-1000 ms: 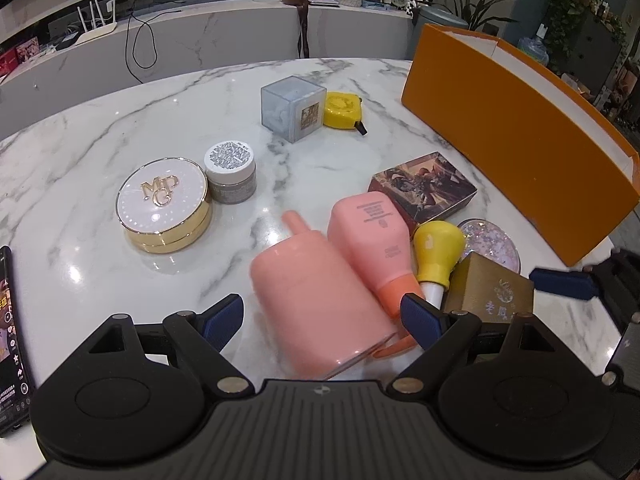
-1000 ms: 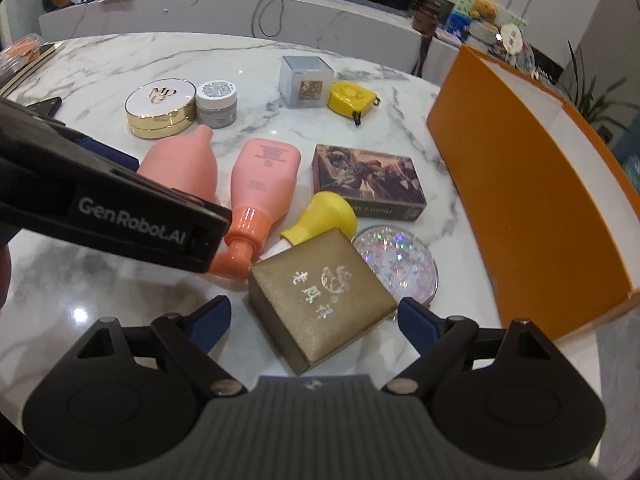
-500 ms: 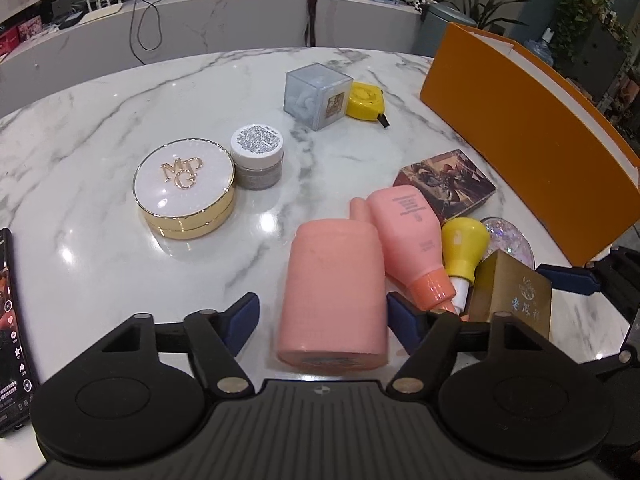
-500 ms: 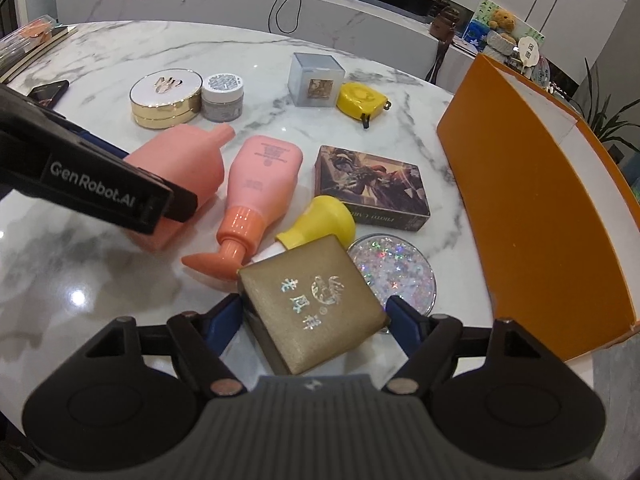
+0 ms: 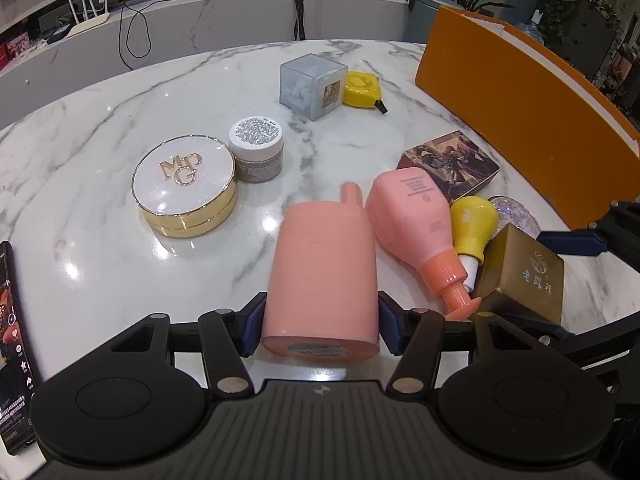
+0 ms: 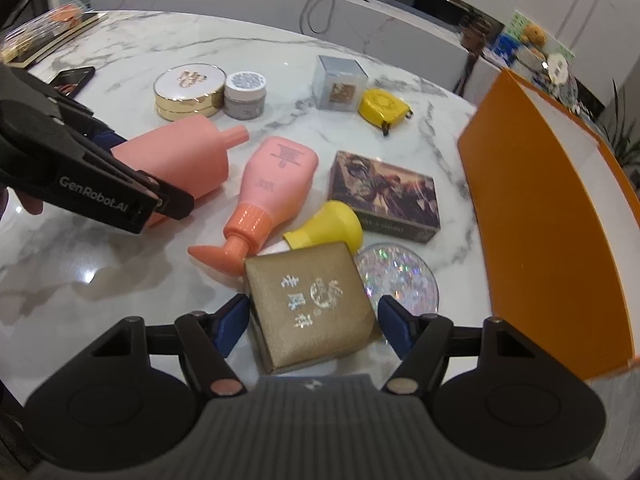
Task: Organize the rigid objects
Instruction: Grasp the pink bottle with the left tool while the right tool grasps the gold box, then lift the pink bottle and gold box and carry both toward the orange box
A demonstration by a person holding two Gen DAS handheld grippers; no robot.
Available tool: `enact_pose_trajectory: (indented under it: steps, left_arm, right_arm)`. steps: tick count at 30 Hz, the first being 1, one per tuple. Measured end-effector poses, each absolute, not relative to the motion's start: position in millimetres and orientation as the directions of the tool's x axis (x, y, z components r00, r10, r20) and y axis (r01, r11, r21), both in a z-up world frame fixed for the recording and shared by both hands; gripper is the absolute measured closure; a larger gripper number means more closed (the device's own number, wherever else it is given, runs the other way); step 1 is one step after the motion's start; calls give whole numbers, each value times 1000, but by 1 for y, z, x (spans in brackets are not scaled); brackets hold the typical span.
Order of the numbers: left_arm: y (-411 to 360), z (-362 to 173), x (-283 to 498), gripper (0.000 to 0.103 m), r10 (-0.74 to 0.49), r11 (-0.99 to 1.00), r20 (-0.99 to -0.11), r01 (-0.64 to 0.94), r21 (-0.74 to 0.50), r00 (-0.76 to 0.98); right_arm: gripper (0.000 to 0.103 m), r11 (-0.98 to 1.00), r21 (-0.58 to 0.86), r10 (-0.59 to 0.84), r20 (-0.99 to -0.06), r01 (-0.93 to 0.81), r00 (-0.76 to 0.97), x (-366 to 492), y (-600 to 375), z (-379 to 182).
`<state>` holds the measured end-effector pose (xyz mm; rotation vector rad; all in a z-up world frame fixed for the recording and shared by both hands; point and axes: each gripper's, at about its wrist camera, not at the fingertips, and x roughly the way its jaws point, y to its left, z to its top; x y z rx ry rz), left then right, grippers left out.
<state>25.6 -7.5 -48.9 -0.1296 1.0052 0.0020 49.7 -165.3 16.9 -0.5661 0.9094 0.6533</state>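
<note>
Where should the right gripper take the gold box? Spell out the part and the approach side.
Grip the gold box across its two opposite flat side walls, coming from the near side, where the right gripper already straddles it. Those walls are parallel and exposed. The far edge is crowded by the yellow bottle and the glitter disc, so approaching from there looks awkward.

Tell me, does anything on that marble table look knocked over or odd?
Yes. Three bottles lie on their sides: a wide pink plastic bottle between the left tool's fingers, a slimmer pink pump bottle, and a small yellow bottle wedged against a gold square box. Nothing looks spilled.
</note>
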Motion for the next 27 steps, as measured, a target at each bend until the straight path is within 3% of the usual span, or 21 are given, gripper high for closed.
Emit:
enact_pose_trajectory:
  steps: [3, 10, 27]
  left_arm:
    - [-5, -49, 26, 40, -70, 991, -838, -60, -122, 541]
    - [-3, -45, 23, 40, -87, 988, -826, -56, -142, 556]
    - [-11, -20, 3, 41, -30, 995, -804, -61, -83, 594]
  right_arm:
    - [31, 657, -168, 284, -848, -735, 448, 53, -164, 16]
    - [37, 673, -109, 301, -863, -731, 406, 59, -168, 17]
    - [39, 790, -45, 324, -816, -611, 479, 72, -203, 61]
